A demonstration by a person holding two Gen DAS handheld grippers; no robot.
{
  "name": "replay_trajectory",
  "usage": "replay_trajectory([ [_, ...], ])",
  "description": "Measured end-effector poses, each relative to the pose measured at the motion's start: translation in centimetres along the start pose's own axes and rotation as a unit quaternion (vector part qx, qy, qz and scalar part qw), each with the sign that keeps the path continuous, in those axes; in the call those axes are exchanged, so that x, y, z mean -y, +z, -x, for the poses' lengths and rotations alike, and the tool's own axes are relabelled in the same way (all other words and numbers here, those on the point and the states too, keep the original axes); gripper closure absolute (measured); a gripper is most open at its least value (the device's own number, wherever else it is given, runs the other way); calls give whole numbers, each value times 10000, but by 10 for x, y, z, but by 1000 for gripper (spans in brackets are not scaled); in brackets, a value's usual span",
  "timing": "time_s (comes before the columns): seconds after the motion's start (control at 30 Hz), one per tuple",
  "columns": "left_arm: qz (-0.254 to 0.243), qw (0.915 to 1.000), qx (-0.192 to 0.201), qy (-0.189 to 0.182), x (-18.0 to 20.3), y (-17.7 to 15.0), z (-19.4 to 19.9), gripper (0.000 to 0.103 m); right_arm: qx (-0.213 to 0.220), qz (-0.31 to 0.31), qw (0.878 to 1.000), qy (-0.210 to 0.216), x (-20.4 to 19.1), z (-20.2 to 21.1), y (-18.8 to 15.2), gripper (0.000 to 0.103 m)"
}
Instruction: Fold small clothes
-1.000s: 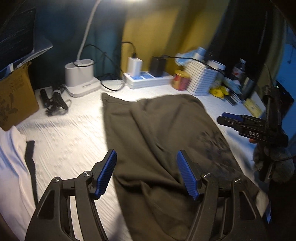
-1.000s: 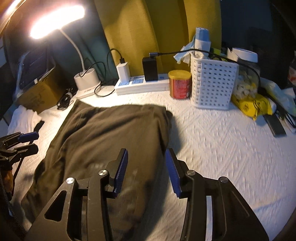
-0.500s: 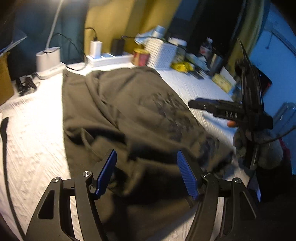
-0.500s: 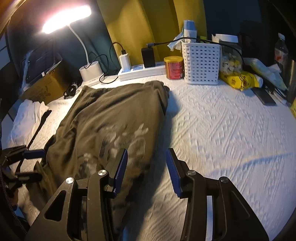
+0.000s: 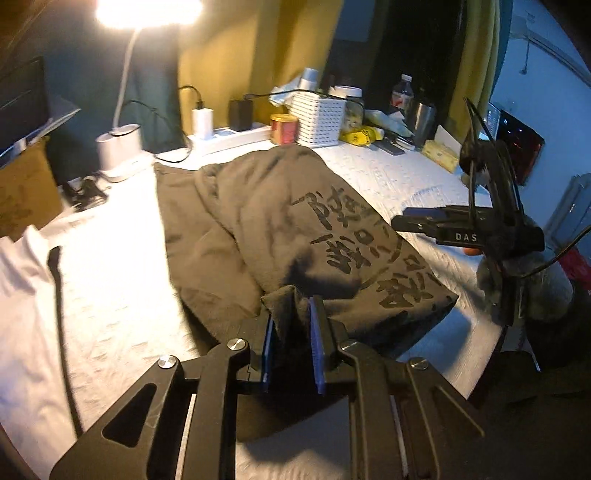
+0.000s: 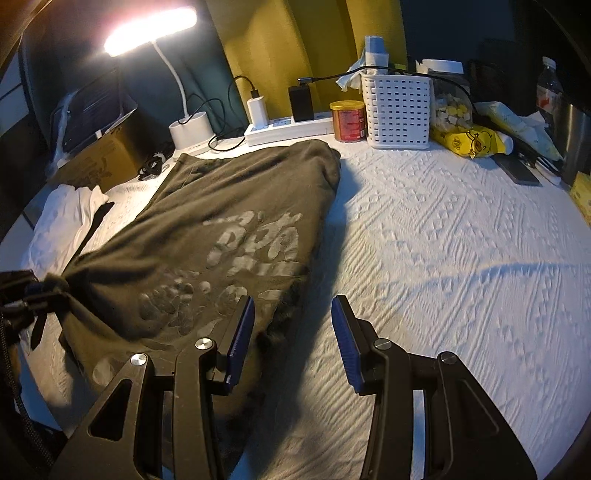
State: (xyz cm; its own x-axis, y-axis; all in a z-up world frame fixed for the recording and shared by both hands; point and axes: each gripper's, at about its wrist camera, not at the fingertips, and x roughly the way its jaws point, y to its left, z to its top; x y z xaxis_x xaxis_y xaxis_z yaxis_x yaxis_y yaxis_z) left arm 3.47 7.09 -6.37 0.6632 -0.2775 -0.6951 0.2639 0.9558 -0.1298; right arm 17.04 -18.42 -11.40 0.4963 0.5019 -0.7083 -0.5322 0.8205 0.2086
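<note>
Here the left gripper [image 5: 291, 325] is closing on a bunched near corner of the dark olive printed T-shirt [image 6: 236, 229] lying on the white bedspread [image 6: 443, 240], presumably to fold it, while the right gripper [image 6: 291, 339] hovers spread and empty beside its right edge.

Setting: a lived-in home room, serving as a makeshift work corner. White textured cover [image 6: 443, 240] lying over the counter; desk lamp [image 6: 149, 27] glowing; power strip [image 6: 288, 127] carrying chargers; white basket [image 6: 397, 107], snack tin [image 6: 347, 120] (red label), cardboard box [image 6: 99, 158] crowding yellow curtains [image 6: 295, 44].
</note>
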Motion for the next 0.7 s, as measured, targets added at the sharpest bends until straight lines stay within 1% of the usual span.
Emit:
replay_trajectory([
  [0.1,8,9999,-107,69,-4,-6,-1,88,-20,27,10000,33,-7,1,-6,57],
  [0.2,80,9998,-173,58,-5,-15,-2,88,-72,93,9999,76,-15,1,-13,57],
  [0.43,134,9996,-265,13,-6,-25,-7,88,-335,114,9993,156,-32,1,-38,57],
  [0.53,156,9994,-294,13,-6,-28,-7,86,-365,61,9990,236,-42,8,-48,57],
  [0.6,180,9994,-299,24,-6,-29,-7,84,-288,59,9994,187,-48,14,-57,57],
  [0.67,195,9991,-365,66,-5,-30,-9,79,-251,242,9994,68,-55,17,-62,76],
  [0.7,191,9990,-396,99,-4,-30,-10,75,-235,289,9993,41,-55,18,-63,80],
])
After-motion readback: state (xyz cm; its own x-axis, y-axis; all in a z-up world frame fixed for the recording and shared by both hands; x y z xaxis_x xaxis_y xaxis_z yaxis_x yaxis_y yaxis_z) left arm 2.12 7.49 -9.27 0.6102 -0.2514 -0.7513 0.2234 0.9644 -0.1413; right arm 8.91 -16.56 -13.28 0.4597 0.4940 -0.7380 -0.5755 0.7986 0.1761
